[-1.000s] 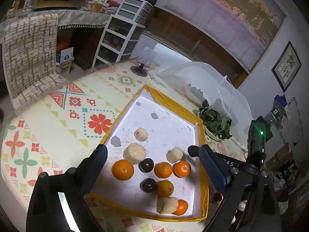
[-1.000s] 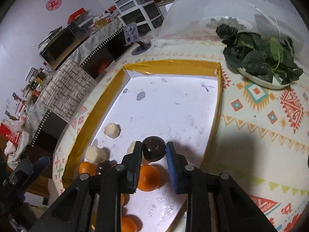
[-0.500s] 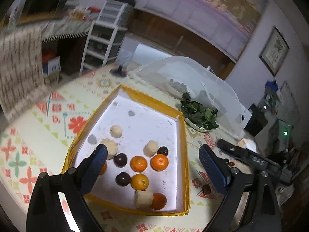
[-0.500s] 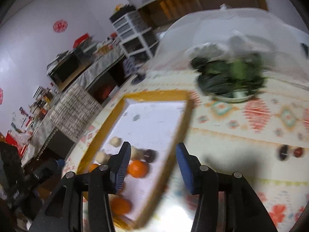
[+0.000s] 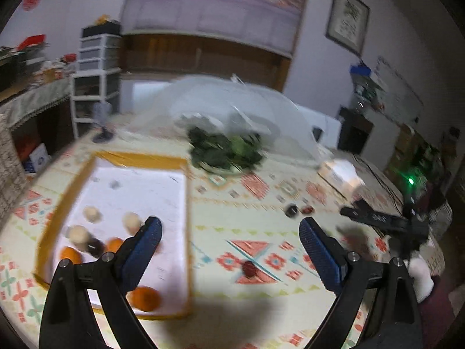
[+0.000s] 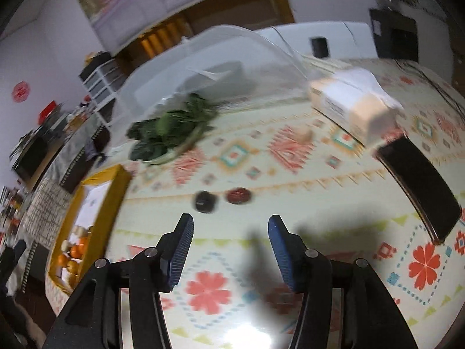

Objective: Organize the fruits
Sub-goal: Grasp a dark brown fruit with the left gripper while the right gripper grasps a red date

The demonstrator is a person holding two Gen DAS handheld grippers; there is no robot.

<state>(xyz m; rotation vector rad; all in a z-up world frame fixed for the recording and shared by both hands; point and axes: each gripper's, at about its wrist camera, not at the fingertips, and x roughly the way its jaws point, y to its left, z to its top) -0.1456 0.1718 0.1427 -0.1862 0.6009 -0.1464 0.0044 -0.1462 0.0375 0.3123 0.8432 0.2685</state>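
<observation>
A yellow-rimmed white tray (image 5: 139,157) holds several oranges (image 5: 144,298), pale round fruits (image 5: 131,221) and a dark one (image 5: 94,245). My left gripper (image 5: 229,232) is open and empty, over the patterned cloth to the right of the tray. A dark red fruit (image 5: 250,268) lies on the cloth between its fingers. My right gripper (image 6: 231,232) is open and empty. Just ahead of it lie a dark fruit (image 6: 205,200) and a red fruit (image 6: 238,195) on the cloth. The tray (image 6: 101,200) is at its left. The right gripper's body (image 5: 377,219) shows in the left wrist view.
A plate of green leaves (image 6: 168,128) sits under the edge of a clear mesh food cover (image 6: 209,67). A tissue pack (image 6: 354,104) and a black phone-like slab (image 6: 421,186) lie at the right. A small pale piece (image 6: 303,133) lies on the cloth.
The right gripper let go of the dark fruit in the tray, opened and swung right over the cloth. The left gripper also swung right, off the tray.
</observation>
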